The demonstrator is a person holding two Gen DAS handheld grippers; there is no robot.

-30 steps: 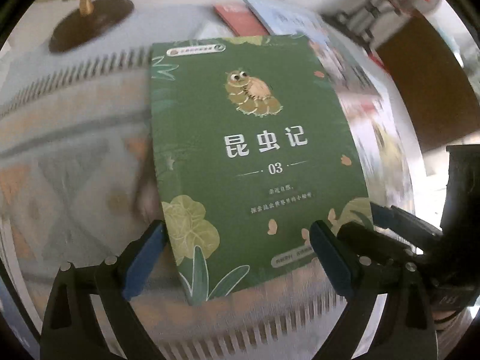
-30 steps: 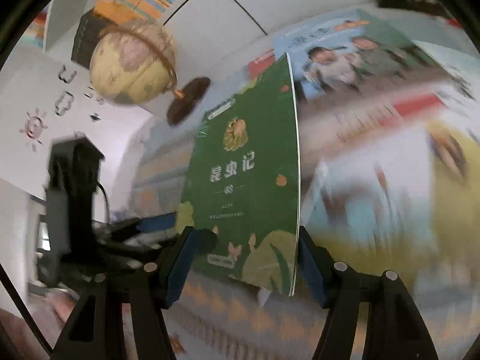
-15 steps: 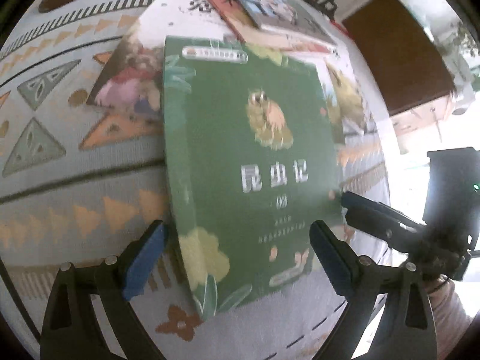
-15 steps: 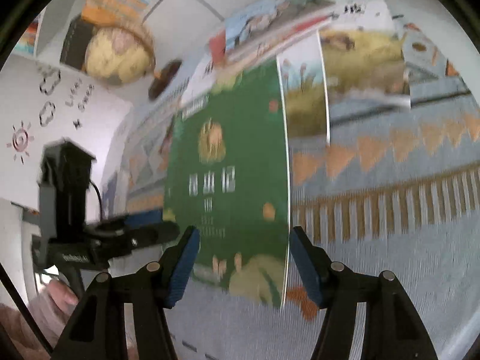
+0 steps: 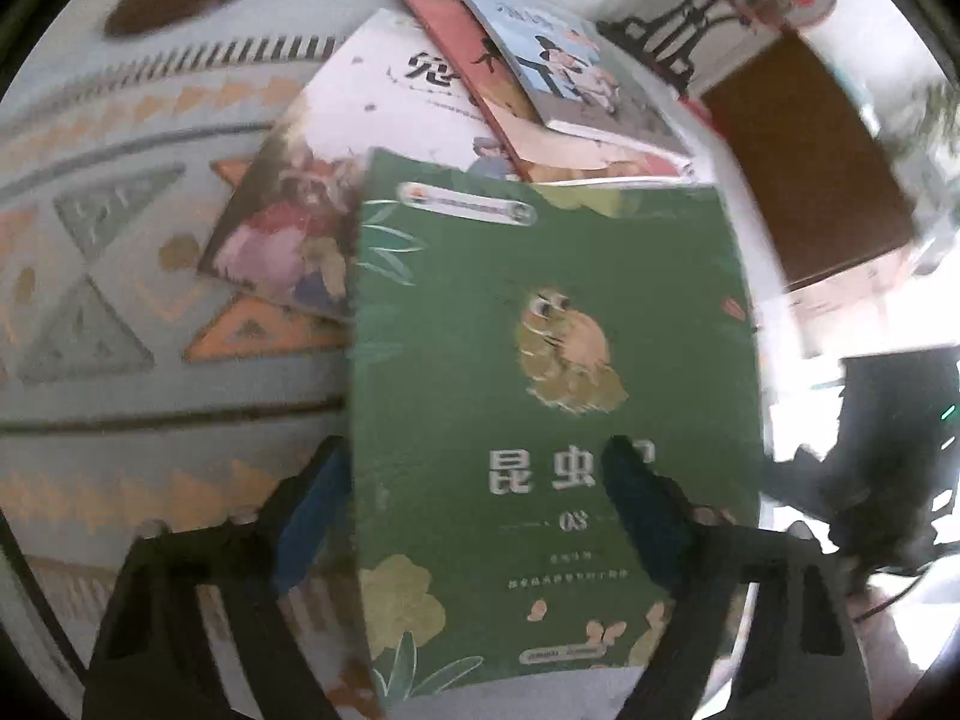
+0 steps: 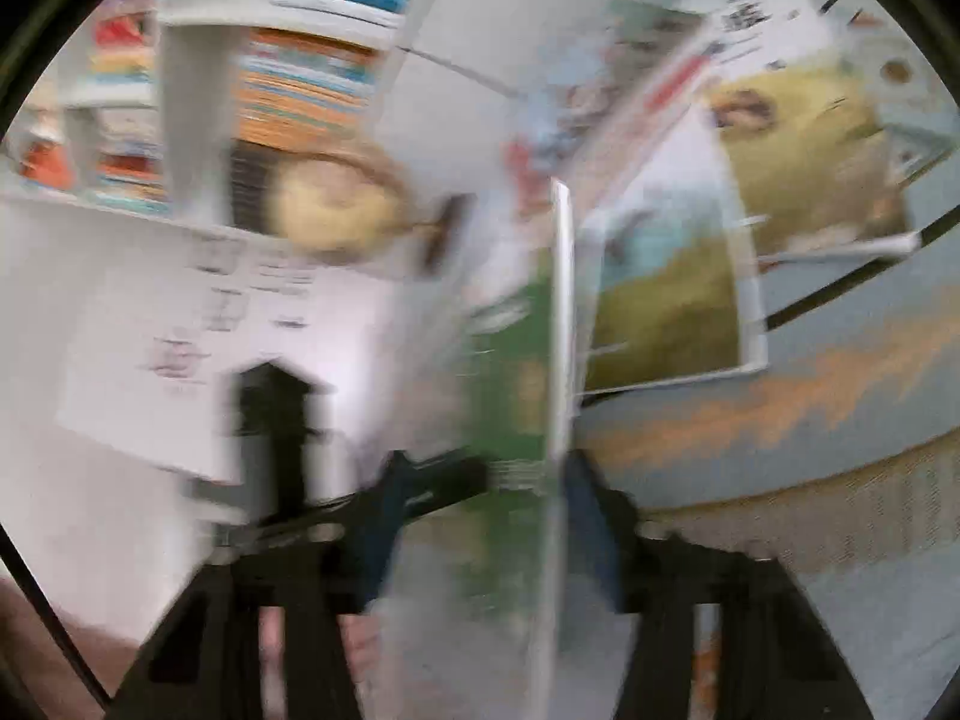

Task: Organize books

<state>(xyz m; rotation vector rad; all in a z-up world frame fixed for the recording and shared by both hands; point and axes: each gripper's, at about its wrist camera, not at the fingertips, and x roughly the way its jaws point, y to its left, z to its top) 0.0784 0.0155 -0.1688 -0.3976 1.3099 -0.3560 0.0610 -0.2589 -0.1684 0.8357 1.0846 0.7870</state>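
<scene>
Handover is the step I judge to be in hand: the green book (image 5: 540,396) hangs above the patterned rug (image 5: 120,312) with both tongs at it. My left gripper (image 5: 474,516) is closing, one finger (image 5: 312,510) on the spine side behind the book and the other (image 5: 636,510) in front of the cover. The picture does not settle whether the pads are pressing yet. My right gripper (image 6: 480,522) is closing too, with the book's page edge (image 6: 561,360) between its fingers; heavy blur means I cannot tell if it grips.

Next, I think I need one firm pinch before the other lets go, then a swing toward the loose pile of books (image 5: 480,90) lying just beyond on the rug.

For room: the rug to the left of the book is bare. The pile sits close under the book's far edge, so a low corner could catch those covers. The globe (image 6: 336,210) and shelves (image 6: 312,60) stand well apart behind.
</scene>
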